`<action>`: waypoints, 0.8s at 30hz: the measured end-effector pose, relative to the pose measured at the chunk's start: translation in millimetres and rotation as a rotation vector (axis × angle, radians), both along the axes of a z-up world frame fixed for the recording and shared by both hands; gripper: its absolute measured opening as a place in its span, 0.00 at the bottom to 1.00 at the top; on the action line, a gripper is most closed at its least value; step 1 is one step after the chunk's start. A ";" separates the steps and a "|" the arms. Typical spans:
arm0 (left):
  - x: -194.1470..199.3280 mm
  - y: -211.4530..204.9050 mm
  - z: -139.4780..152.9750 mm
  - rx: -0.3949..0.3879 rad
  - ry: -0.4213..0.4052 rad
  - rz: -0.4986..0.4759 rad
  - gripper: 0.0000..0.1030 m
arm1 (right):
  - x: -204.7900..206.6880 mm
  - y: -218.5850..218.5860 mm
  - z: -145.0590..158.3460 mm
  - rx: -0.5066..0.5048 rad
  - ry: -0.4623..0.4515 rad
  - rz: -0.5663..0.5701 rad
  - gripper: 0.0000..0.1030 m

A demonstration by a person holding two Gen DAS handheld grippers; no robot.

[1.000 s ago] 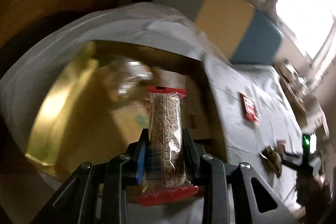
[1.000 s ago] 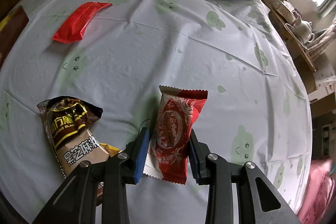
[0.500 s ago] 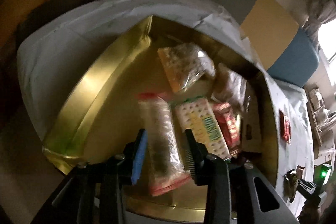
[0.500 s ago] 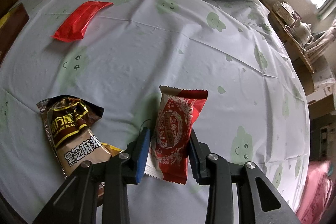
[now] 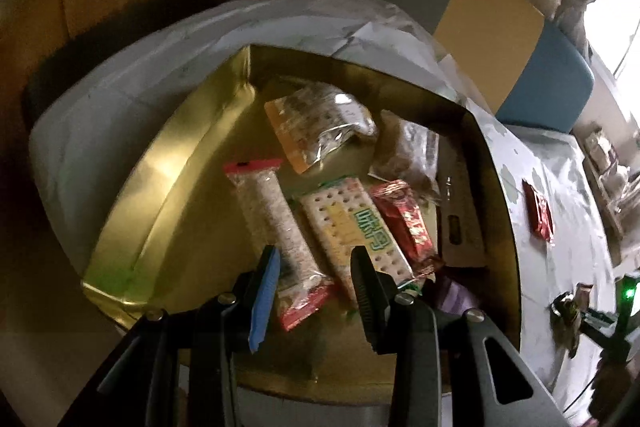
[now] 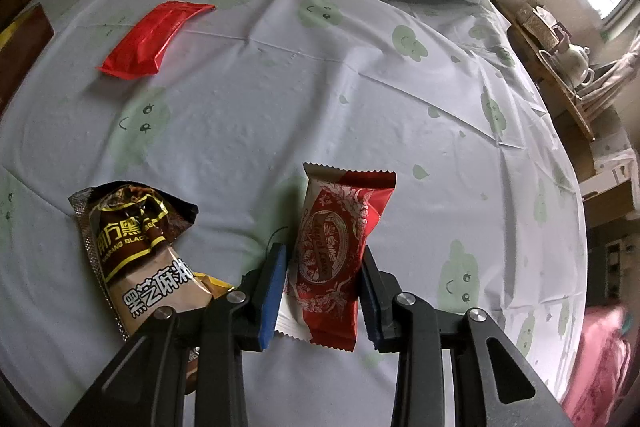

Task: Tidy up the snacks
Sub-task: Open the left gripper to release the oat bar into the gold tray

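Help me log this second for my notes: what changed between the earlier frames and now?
The left gripper opened and let go of the clear cereal bar, which now lies in the gold box. The right gripper stayed shut on the red snack packet; the tabletop snacks are unmoved.

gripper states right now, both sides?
Left gripper: open above the gold box, holding nothing.
Right gripper: closed on the red-and-white snack packet.

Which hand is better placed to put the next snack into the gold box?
Right. The right tongs already grip the red patterned snack above the tablecloth. The left tongs are open and empty over the gold box, with the cereal bar lying inside.
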State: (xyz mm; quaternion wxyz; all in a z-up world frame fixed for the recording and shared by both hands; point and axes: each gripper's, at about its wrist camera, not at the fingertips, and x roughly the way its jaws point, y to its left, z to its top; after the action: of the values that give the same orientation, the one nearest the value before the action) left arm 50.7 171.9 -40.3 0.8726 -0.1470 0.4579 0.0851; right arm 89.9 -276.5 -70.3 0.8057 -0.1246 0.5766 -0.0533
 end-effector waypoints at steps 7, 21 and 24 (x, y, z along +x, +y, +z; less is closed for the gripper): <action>-7.9 -27.9 24.5 0.092 -0.067 -0.068 0.36 | -1.5 4.2 0.0 -0.020 -0.003 0.000 0.35; -19.8 -69.3 29.3 0.144 -0.089 -0.201 0.36 | -3.1 9.4 2.0 -0.044 -0.007 0.015 0.33; -21.1 -75.5 27.1 0.149 -0.082 -0.222 0.36 | -3.1 9.6 2.7 -0.041 -0.006 0.013 0.33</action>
State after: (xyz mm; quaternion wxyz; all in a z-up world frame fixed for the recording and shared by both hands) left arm 29.6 96.4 -13.3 0.9032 -0.0336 0.4277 0.0154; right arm 86.8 -266.9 -67.6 0.8050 -0.1449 0.5721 -0.0601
